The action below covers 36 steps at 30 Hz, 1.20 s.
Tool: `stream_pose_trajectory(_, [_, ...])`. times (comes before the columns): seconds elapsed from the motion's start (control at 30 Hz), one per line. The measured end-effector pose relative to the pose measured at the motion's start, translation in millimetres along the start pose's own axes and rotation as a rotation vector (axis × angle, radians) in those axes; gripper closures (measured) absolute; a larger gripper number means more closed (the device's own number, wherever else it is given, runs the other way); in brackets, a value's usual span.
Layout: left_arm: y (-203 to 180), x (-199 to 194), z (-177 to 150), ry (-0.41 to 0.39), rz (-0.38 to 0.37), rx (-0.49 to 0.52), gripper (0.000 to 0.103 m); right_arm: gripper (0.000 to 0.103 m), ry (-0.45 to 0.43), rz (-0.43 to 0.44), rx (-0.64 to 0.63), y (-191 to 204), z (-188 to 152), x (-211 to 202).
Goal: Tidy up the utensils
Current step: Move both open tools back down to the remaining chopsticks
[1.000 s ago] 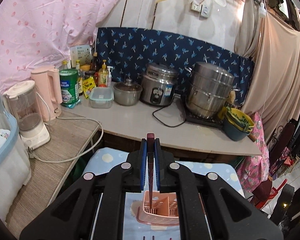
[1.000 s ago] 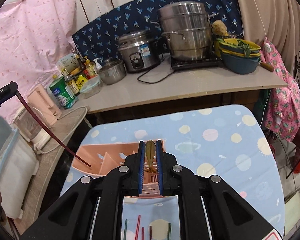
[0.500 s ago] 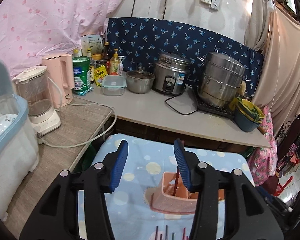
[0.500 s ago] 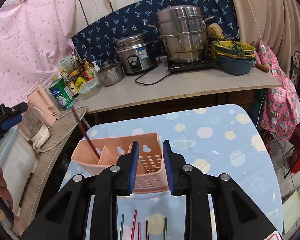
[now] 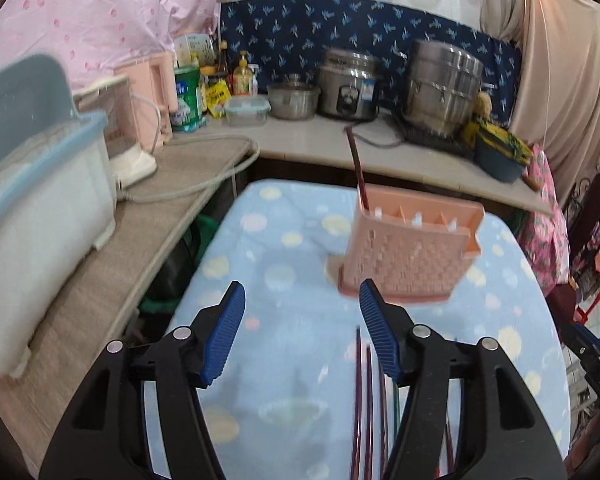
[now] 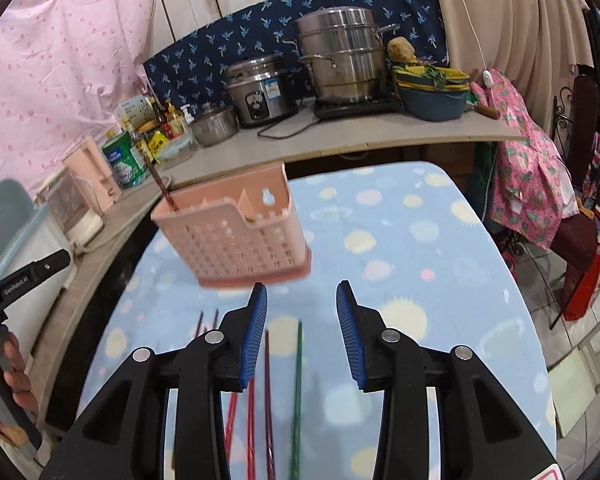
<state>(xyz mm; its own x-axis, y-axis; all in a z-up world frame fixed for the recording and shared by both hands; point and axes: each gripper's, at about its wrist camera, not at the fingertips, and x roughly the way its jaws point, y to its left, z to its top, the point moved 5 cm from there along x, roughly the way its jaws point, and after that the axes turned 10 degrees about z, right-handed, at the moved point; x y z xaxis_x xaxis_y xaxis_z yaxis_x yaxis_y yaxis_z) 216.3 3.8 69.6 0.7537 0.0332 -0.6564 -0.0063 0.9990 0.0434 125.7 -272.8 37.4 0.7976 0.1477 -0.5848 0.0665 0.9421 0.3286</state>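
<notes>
A pink perforated utensil holder (image 5: 410, 250) (image 6: 236, 236) stands on the blue dotted tablecloth (image 5: 284, 264) (image 6: 420, 248). One dark red chopstick (image 5: 357, 168) (image 6: 160, 186) leans in its left compartment. Several loose chopsticks (image 5: 362, 400) (image 6: 268, 392), red, maroon and green, lie on the cloth in front of the holder. My left gripper (image 5: 300, 328) hovers over them, jaws opening, nothing between the pads. My right gripper (image 6: 301, 328) hangs above the green chopstick (image 6: 297, 392), jaws opening and empty.
Behind the table runs a counter (image 6: 340, 144) with a rice cooker (image 6: 260, 92), a steel steamer pot (image 6: 344, 60), stacked bowls (image 6: 432, 88), bottles and a green tin (image 5: 188, 96). At left are a blender (image 5: 128, 136) and a white bin (image 5: 36, 184). A hand (image 6: 4, 380) holds the other gripper's handle.
Both grippers were shut, the left on the dark red chopstick over the holder. Both have opened, the chopstick now stands in the holder, and both pulled back and down toward the loose chopsticks.
</notes>
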Motion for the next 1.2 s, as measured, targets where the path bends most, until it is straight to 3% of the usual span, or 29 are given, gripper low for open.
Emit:
stream_pose_trajectory(0.23, [-4, -5, -63, 0.058, 0.012, 0.061, 0.046, 0.068, 0.069, -0.051, -0.053, 2, -61, -12])
stream_pose_trajectory(0.57, [-11, -8, -128, 0.128, 0.009, 0.103, 0.046, 0.068, 0.172, -0.049, -0.062, 7, -129, -5])
stream_pose_trajectory(0.87, [-12, -4, -156, 0.173, 0.014, 0.120, 0.046, 0.068, 0.224, -0.038, -0.065, 16, -160, 6])
stream_pose_trajectory(1.2, [-14, -2, -167, 0.198, 0.014, 0.133, 0.046, 0.073, 0.238, -0.042, -0.068, 16, -167, 11])
